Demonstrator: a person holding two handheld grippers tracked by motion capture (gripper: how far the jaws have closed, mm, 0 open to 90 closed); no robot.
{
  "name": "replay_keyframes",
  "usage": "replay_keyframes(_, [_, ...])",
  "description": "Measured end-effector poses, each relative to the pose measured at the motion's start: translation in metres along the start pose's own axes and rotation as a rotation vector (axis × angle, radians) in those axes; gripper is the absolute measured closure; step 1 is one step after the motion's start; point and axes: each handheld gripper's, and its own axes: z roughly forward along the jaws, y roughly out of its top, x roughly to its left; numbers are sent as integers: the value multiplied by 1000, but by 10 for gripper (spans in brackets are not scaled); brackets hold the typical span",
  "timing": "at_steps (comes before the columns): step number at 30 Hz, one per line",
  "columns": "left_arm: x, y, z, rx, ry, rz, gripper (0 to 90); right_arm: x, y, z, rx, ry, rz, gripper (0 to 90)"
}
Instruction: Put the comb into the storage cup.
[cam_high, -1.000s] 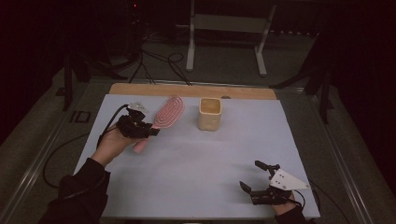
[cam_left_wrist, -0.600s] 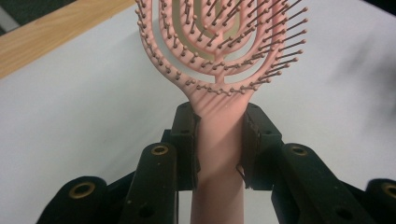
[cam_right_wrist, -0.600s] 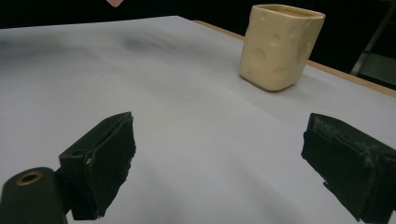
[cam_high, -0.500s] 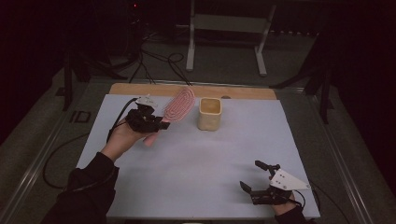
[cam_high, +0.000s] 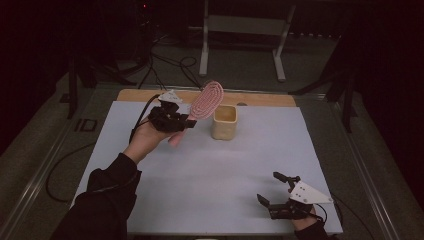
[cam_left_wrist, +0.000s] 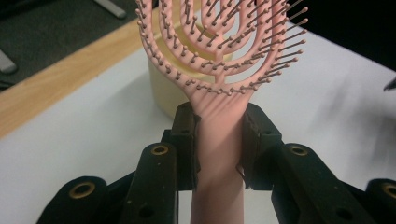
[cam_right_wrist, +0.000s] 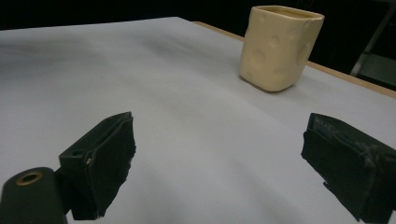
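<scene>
Our left gripper (cam_left_wrist: 218, 140) clamped the pink vented plastic hairbrush (cam_high: 204, 104) by its handle; we judged lowering it handle-first into the cream cup (cam_high: 224, 122) best. Right gripper (cam_high: 280, 199) jaws gaped empty.

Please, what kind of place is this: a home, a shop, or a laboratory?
Probably a laboratory or recording room. A table under a plain white sheet stands among dark surroundings, black cables lie on the floor behind it, and a grey metal stand is at the back.

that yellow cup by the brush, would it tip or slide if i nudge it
The yellow cup looks squat with a broad base, so it would probably slide rather than tip. It appears empty in the high view, so likely light. Its dimpled walls may help the right gripper grasp it.
</scene>
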Motion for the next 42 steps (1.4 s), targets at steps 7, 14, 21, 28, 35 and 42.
replay_keyframes(7, [-6,20,9,-62,17,7,702,0,0,0,-2,-1,-1,91])
replay_keyframes(14, [-11,42,19,-103,24,15,702,-1,0,-1,-4,0,-3,91])
replay_keyframes(21, [-14,56,33,-126,27,31,702,-1,0,-1,-8,-3,-4,91])
replay_keyframes(28, [-13,67,45,-169,16,30,702,-1,0,-1,-7,-2,-2,91])
replay_keyframes(35, [-13,79,56,-204,16,40,702,-1,0,-1,-6,-2,0,91])
replay_keyframes(42, [-11,92,64,-255,24,44,702,-1,0,-2,-11,0,5,91])
